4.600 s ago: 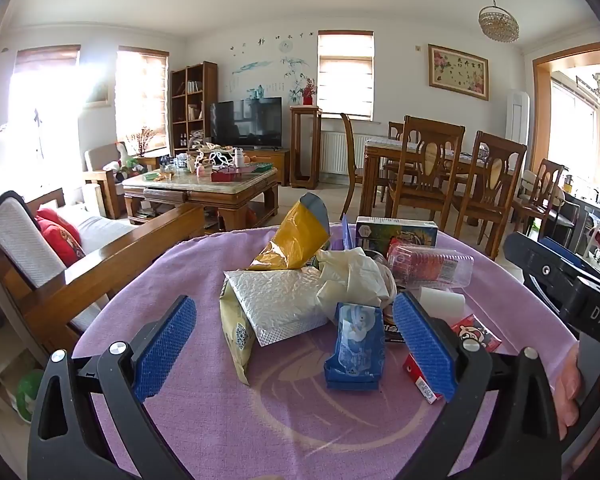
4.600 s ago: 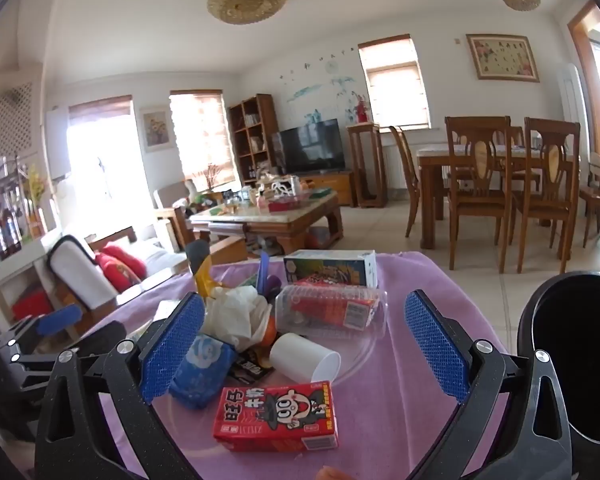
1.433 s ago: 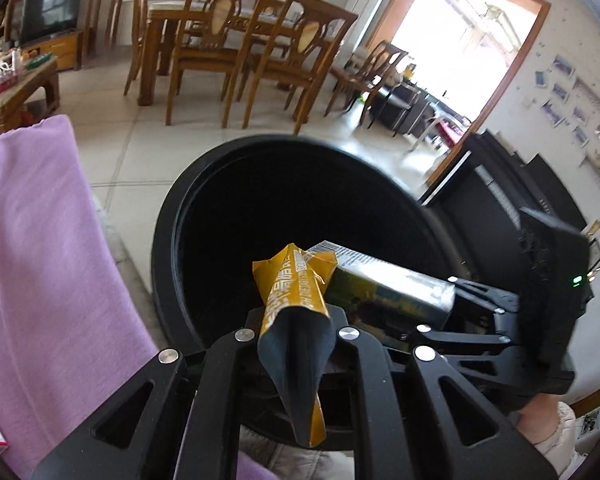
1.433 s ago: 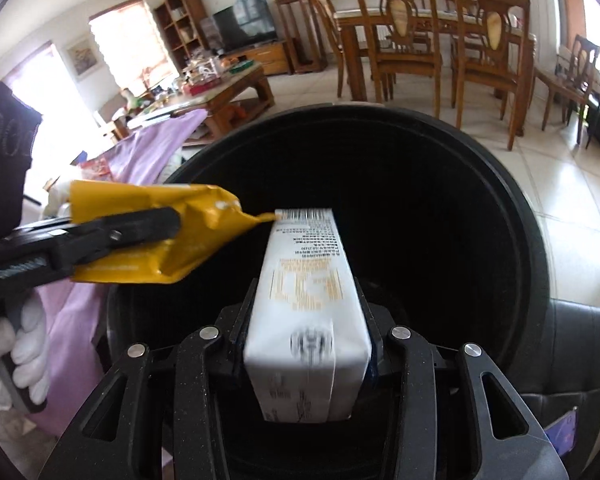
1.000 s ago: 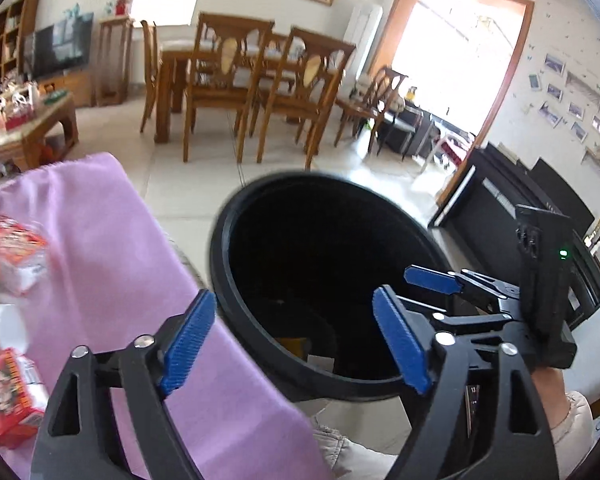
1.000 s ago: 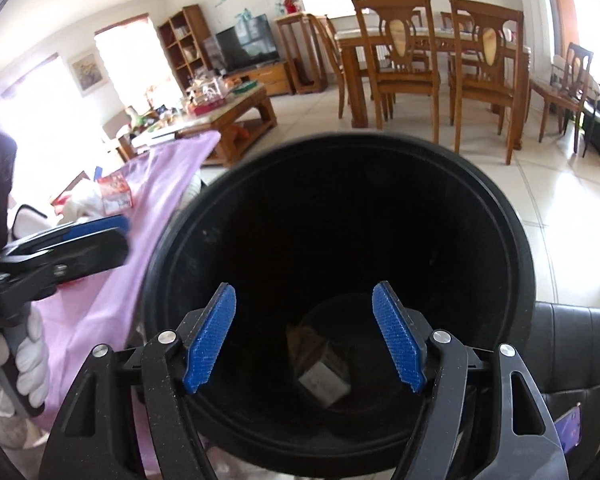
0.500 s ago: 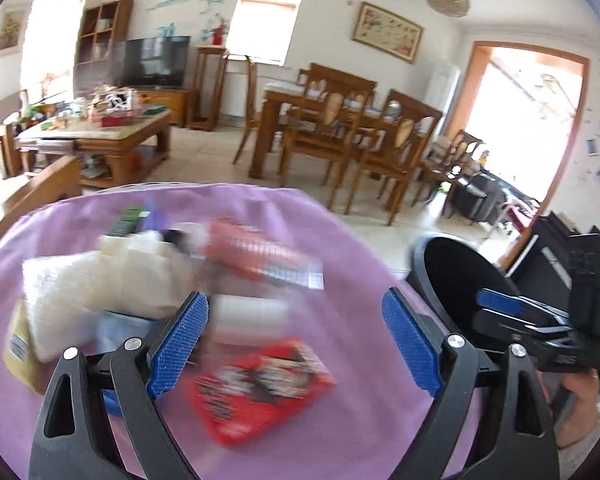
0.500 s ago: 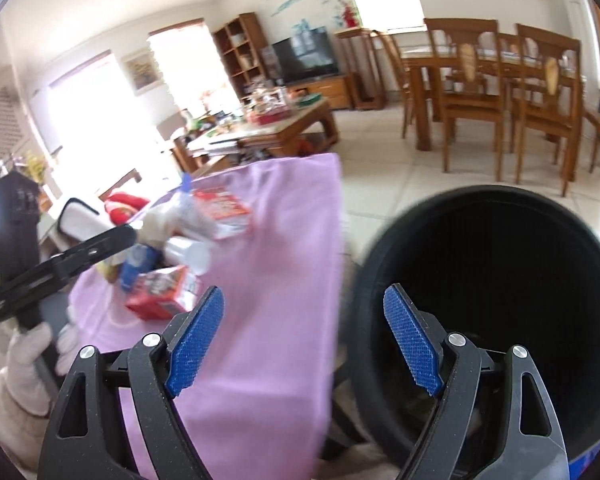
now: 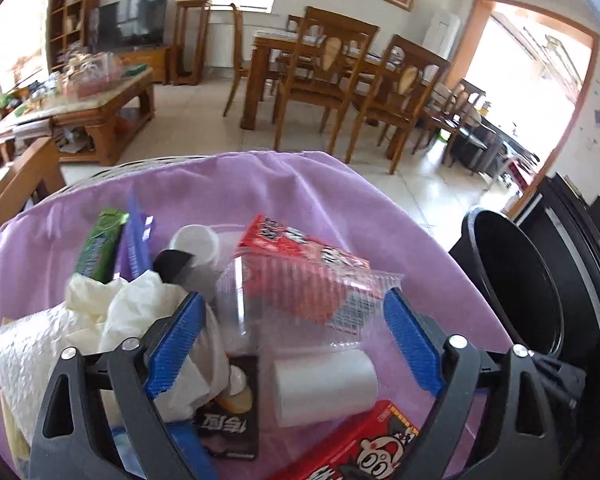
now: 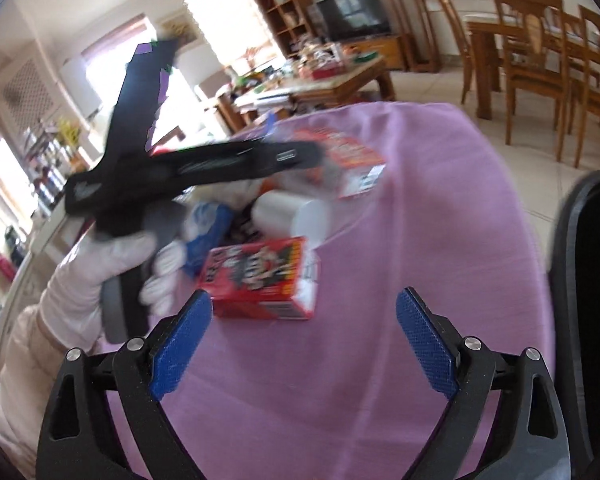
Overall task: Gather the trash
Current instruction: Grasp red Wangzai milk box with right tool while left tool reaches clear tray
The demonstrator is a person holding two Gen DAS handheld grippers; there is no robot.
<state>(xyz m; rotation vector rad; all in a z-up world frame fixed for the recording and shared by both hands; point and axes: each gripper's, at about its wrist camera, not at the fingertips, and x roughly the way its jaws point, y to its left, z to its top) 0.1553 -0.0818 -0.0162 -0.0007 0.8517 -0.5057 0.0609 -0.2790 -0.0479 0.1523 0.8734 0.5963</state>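
Clear plastic clamshell (image 9: 300,304), light, crushable: take by rim, w/ left gripper (image 9: 292,340) fingers opening around it; right gripper (image 10: 300,344) opening, empty.

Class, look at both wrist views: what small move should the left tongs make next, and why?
Probably lower the left tongs, empty with jaws opening, onto the clear plastic container lying between the pads, then close. It sits atop the trash pile, and the black bin waits beside the table.
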